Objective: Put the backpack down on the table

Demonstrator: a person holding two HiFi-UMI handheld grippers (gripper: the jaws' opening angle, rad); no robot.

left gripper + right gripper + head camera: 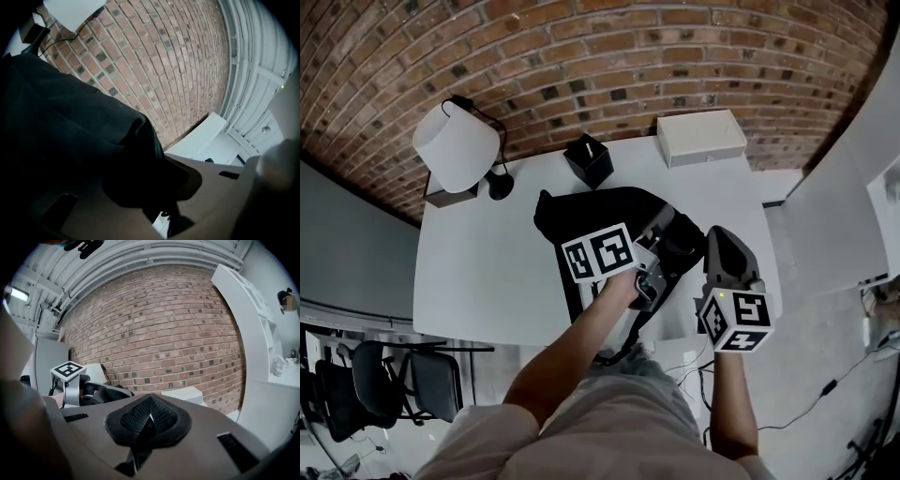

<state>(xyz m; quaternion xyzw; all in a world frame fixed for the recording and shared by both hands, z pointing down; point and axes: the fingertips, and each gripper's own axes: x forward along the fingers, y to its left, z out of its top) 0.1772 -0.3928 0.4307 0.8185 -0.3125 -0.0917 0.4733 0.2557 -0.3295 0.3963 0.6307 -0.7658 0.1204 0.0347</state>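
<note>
"Where is the backpack (600, 216)?"
"Lying mid-table (469, 272). The left gripper (150, 185) is clamped on its black fabric. The right gripper (147, 420), by the table's near edge, is pinched together, apparently empty."

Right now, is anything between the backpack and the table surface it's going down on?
Nothing visible. The backpack is over bare table; the lamp, black box and white box stand behind it along the far edge.

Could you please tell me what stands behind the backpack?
Behind the backpack stand a small black box, a white-shaded lamp and a flat white box. The table beneath the backpack is covered.
</note>
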